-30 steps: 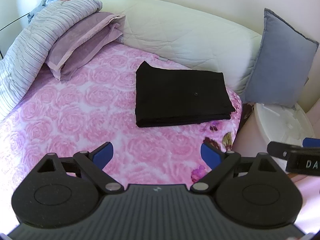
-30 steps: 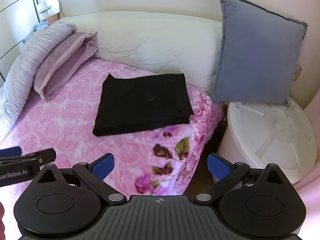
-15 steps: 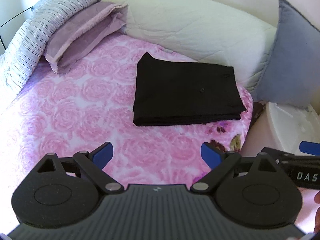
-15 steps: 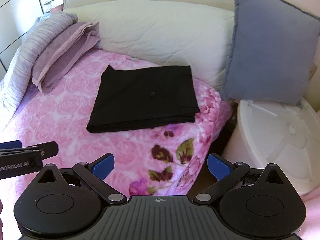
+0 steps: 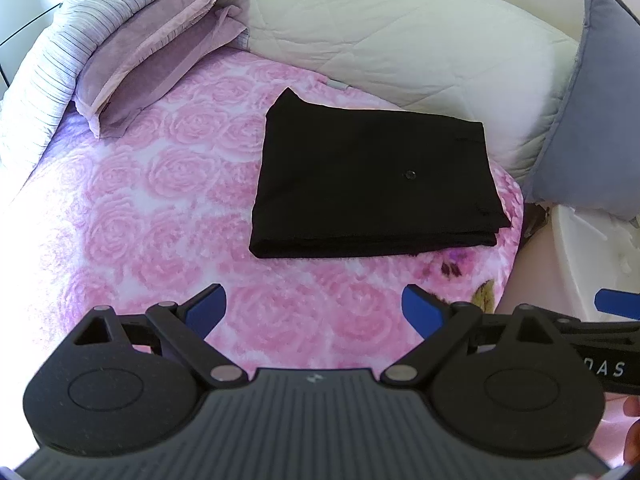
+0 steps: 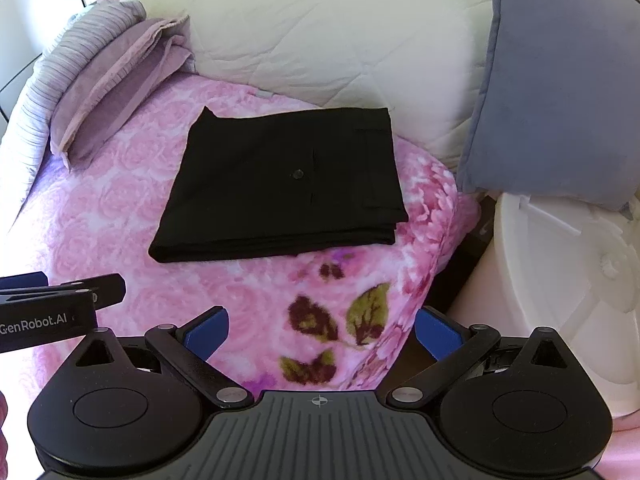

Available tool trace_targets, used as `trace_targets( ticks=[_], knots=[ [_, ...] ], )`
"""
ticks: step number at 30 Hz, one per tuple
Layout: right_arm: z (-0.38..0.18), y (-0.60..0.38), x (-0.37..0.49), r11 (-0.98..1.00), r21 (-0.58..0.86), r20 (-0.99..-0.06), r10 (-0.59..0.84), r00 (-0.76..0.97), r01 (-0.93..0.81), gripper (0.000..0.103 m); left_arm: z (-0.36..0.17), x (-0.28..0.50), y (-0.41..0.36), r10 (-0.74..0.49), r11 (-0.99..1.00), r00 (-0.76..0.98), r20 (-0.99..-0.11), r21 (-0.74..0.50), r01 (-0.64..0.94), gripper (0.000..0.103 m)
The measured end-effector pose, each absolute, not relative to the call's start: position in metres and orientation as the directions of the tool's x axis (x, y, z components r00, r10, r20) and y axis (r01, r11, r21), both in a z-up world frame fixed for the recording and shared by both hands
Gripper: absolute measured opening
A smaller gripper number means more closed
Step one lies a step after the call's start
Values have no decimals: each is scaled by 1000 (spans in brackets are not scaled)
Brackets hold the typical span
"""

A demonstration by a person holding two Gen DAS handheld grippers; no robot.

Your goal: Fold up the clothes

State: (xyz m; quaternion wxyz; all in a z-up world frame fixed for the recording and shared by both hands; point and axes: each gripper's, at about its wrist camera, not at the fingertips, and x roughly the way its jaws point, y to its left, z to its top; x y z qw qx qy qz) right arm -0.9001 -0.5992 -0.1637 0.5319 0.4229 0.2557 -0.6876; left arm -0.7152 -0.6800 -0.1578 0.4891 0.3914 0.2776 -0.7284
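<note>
Lying folded on pink rose blanket: one black garment. Hovering nearby, both spread wide, holding nothing: left gripper, right gripper. Leaning behind: one blue cushion.

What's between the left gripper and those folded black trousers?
Only bare pink blanket lies between the left gripper and the trousers, seen in the left wrist view.
</note>
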Motion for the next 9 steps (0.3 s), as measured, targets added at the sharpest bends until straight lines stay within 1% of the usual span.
trace_targets(
  ticks=[5, 7, 9],
  knots=[
    [-163, -606, -903, -296, 98, -855, -513, -71, 950, 102, -156, -719, -684, -504, -357, -209, -838, -18, 934, 94],
    [-163, -608, -904, -292, 98, -856, -513, -69, 951, 102, -155, -720, -685, -511, -354, -207, -835, -15, 935, 97],
    [-163, -610, -905, -289, 98, -858, -510, -67, 952, 102, -153, -720, -684, -520, -353, -201, -830, -5, 936, 97]
  ],
)
